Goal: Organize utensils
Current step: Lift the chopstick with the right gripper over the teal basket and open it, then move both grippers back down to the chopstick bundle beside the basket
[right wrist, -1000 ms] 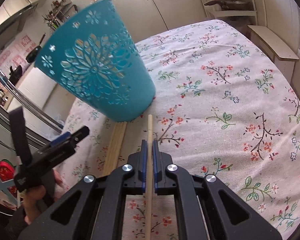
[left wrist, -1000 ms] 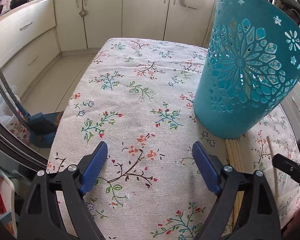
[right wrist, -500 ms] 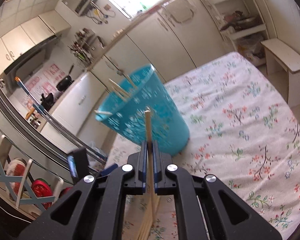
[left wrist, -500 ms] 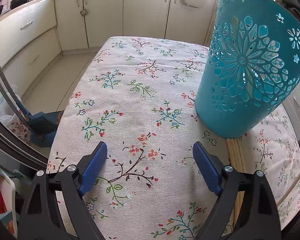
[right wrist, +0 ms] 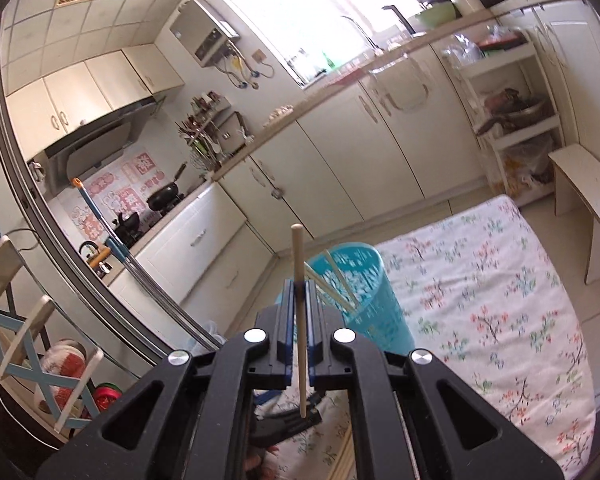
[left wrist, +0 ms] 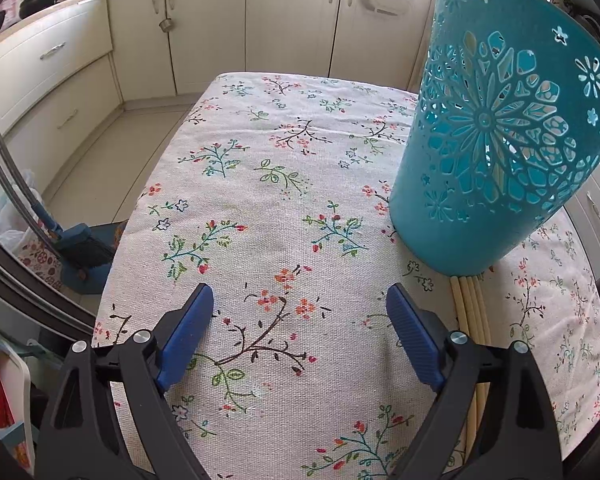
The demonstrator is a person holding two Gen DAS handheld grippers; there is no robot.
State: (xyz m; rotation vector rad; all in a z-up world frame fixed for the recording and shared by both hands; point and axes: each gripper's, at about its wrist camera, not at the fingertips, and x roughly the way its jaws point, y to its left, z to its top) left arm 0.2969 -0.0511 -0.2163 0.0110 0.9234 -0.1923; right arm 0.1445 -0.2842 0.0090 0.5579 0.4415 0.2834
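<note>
Right gripper [right wrist: 299,292], jaws pressed together on a single wooden chopstick [right wrist: 299,264] that projects beyond the fingertips, raised above the table; the teal perforated basket [right wrist: 364,296] lies just beyond and below, already holding sticks. Left gripper [left wrist: 300,320] spread wide over the floral tablecloth [left wrist: 260,200]; loose chopsticks [left wrist: 470,308] lie beside its right finger, at the basket's foot.

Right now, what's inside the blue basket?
A few wooden chopsticks lean inside the blue basket, their ends near its rim; pale sticks also show through the cutouts in the left wrist view. The basket's bottom is hidden, so an exact count isn't possible.
</note>
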